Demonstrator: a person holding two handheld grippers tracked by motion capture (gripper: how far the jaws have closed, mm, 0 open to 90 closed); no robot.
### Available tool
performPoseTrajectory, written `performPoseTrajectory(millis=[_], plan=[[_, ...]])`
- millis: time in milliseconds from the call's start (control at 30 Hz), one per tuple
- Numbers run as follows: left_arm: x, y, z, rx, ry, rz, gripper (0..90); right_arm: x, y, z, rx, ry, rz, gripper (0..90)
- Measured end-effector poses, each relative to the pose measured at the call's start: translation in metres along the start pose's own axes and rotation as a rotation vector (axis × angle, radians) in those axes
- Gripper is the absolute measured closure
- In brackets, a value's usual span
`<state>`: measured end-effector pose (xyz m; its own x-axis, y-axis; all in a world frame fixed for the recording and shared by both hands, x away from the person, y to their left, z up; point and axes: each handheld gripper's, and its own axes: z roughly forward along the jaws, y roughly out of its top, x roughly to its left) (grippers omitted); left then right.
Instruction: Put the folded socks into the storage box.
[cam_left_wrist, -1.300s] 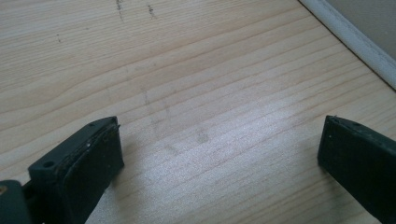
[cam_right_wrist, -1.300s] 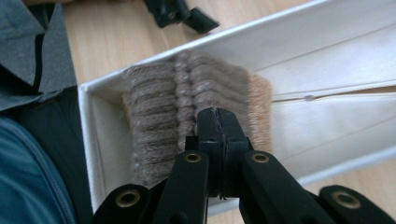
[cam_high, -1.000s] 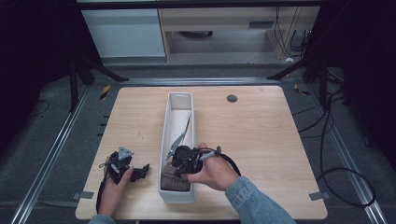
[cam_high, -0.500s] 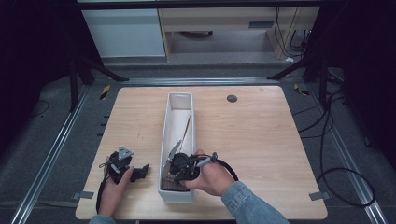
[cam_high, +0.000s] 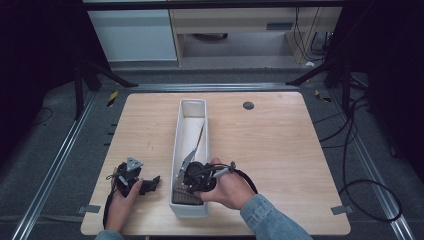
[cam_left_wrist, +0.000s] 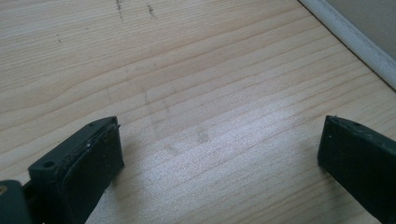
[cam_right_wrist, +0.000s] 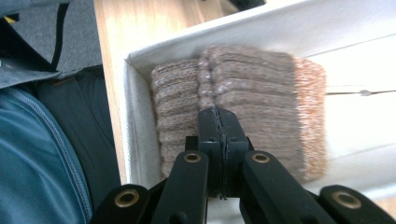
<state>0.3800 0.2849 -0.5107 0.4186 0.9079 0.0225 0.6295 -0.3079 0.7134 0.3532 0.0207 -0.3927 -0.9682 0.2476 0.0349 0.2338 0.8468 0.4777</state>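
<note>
two grippers noted. right gripper (cam_right_wrist: 219, 122), jaws pressed together with nothing between them, hangs just over a folded brown knitted cloth (cam_right_wrist: 243, 93) lying at the near end of the long white tray (cam_high: 176, 150). left gripper (cam_left_wrist: 219, 154) rests wide open on the wooden table (cam_high: 280, 140), holding nothing. judgement: cloth appears placed; withdrawal of the right gripper remains.
</note>
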Motion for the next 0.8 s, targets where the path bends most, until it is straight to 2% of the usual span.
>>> performPoseTrajectory(millis=[433,800], plan=[[0.000,0.000,0.000,0.000,0.000,0.000,0.0,-0.023,-0.003,-0.030,-0.125,-0.058,0.053,89.8],[0.000,0.000,0.000,0.000,0.000,0.001,0.0,-0.039,-0.008,-0.048,-0.200,-0.102,0.095,89.2]])
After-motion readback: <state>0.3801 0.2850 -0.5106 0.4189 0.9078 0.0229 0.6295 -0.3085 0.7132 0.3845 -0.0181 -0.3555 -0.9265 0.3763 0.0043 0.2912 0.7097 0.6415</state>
